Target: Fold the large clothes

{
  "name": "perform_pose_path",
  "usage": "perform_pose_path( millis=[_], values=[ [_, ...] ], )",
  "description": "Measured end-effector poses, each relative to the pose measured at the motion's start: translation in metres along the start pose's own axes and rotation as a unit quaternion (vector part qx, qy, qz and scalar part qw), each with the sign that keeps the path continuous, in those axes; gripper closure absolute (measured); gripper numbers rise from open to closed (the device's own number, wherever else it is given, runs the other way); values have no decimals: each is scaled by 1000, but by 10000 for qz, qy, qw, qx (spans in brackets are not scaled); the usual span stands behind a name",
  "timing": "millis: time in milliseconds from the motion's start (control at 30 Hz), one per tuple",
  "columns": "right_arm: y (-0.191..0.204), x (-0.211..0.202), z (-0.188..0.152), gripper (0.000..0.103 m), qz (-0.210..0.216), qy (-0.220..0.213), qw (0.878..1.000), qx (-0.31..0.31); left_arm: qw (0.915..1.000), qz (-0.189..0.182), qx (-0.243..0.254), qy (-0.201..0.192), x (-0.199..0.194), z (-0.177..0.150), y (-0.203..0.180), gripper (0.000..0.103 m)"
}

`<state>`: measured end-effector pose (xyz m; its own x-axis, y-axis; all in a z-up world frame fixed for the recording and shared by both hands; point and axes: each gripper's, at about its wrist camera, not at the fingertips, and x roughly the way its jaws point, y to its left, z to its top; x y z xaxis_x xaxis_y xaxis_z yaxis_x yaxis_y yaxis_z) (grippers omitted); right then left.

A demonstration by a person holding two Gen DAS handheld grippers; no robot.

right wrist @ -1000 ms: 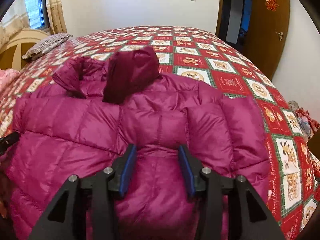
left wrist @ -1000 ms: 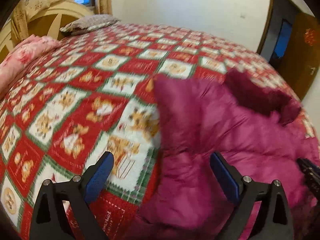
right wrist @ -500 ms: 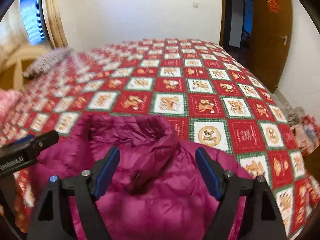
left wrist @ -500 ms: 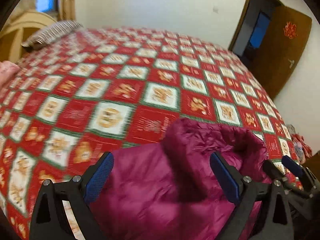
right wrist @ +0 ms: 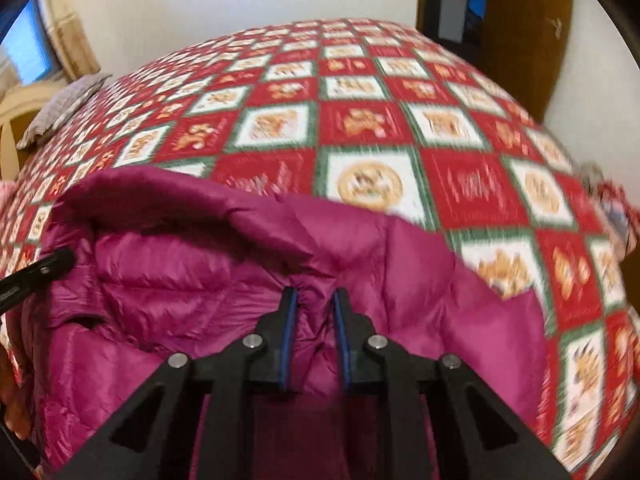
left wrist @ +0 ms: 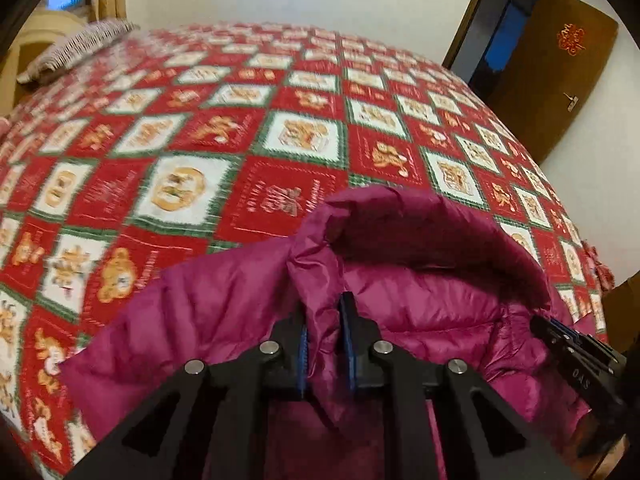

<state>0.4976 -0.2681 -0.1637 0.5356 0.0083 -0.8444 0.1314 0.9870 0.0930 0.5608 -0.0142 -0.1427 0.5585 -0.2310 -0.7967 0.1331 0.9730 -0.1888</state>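
— Down jacket (left wrist: 420, 312), magenta, quilted, bunched up at the near edge of the bed (left wrist: 304, 92)?

— Yes. Held up off the red, white and green patchwork bedspread (right wrist: 400, 136), collar or hood rim arching over the top in both wrist views.

— Left tool (left wrist: 325, 344)?

— Closed on a pinch of the jacket fabric, blue pads pressed against a gathered fold just below the collar seam. Seen from the right wrist view as a dark tip (right wrist: 44, 268) touching the jacket's left edge.

— Right tool (right wrist: 314, 338)?

— Clamped on the jacket too, a puckered ridge of fabric squeezed between the blue pads. Visible in the left wrist view at the far right (left wrist: 576, 350), against the jacket's other shoulder.

— Rest of the room?

— Grey patterned pillow (left wrist: 76, 48) at the head of the bed, beside a pale wooden headboard (right wrist: 12, 120). Brown wooden door (left wrist: 560, 76) standing open on the right, red ornament (left wrist: 571, 39) on it. Bit of window and curtain (right wrist: 68, 32) at upper left. Bedspread blurred, details of the printed squares hard to read.
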Motion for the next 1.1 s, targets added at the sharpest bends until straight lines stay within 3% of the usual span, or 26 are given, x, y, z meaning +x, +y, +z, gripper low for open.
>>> perform_pose_path(
  millis=[233,367,433,533,600,667,767,867,1000,1100],
  values=[
    [-7,3,-12,84,-1,-225,9996,147,9994,311,-89,-142,6,-26,13,89],
    [-9,2,-24,84,-44,-564,9984,65,9979,1,-483,-438,19,-43,31,86],
    [-8,1,-23,83,-123,-578,9982,-11,9973,31,-538,-507,20,-45,30,86],
    [-3,-2,-22,76,-242,-463,9983,-265,9977,358,-232,-528,21,-45,17,85],
    [-5,-13,-27,67,-230,-399,9980,-430,9975,422,-149,-544,20,-45,15,85],
    [-10,-33,-34,52,-506,-536,9961,-489,9975,411,-158,-557,20,-46,16,85],
    [-9,-64,-31,51,-764,-1075,9902,-452,9971,500,-95,-573,20,-46,15,85],
    [9,-81,-4,51,-710,-1378,9874,-304,9960,662,20,-592,20,-47,9,85],
    [33,-55,37,51,-146,-1086,9936,275,9954,736,61,-608,20,-48,8,84],
    [40,-14,43,51,-32,-594,9970,488,9950,785,101,-613,21,-48,7,84]
  ],
)
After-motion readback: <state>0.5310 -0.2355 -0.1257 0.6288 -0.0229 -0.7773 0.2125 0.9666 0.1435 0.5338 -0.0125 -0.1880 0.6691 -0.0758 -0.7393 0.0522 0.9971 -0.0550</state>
